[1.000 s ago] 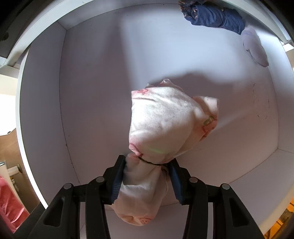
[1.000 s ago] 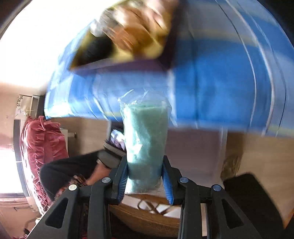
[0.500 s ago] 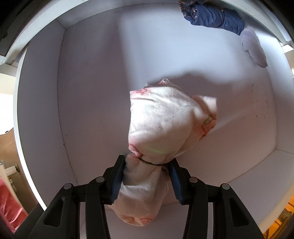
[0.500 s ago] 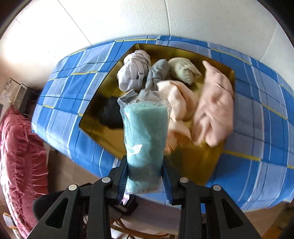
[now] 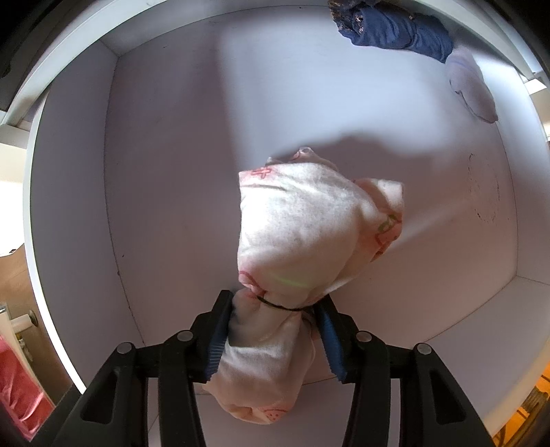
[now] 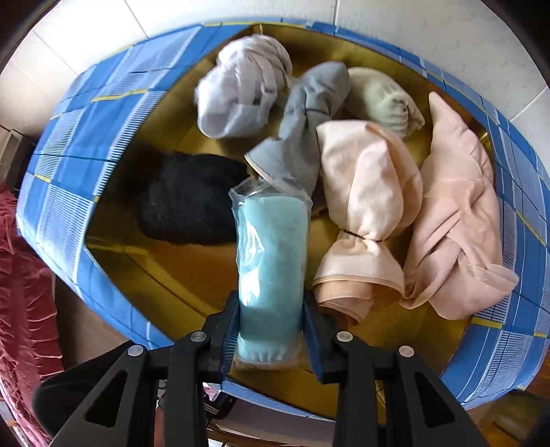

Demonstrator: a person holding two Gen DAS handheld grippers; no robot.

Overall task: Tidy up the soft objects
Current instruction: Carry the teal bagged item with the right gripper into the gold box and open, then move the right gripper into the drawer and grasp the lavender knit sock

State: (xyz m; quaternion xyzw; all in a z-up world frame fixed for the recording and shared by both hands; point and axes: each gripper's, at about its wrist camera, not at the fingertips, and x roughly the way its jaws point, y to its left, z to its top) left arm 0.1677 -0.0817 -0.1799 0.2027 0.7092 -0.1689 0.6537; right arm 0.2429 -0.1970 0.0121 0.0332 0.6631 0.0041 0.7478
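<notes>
Now your left gripper (image 5: pixel 275 330) clenches a white cloth bundle (image 5: pixel 309 233); your right gripper (image 6: pixel 271 330) clenches a bagged teal roll (image 6: pixel 271 258) above a blue box (image 6: pixel 79 137).

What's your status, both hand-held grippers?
Left hand-held gripper clamps tied white-pink cloth bundle. Right hand-held gripper clamps bagged teal towel roll. No obstruction.

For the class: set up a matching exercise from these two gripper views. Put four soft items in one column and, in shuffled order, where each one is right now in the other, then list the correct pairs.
Column 1
1. white and pink tied cloth bundle
2. teal towel in plastic wrap
3. black fuzzy bundle
4. navy blue cloth

Column 2
A. lying in the blue plaid box
B. between the fingers of the right gripper
C. in the far corner of the white drawer
D. between the fingers of the left gripper

Pairs: 1-D, 2-B, 3-A, 4-C
</notes>
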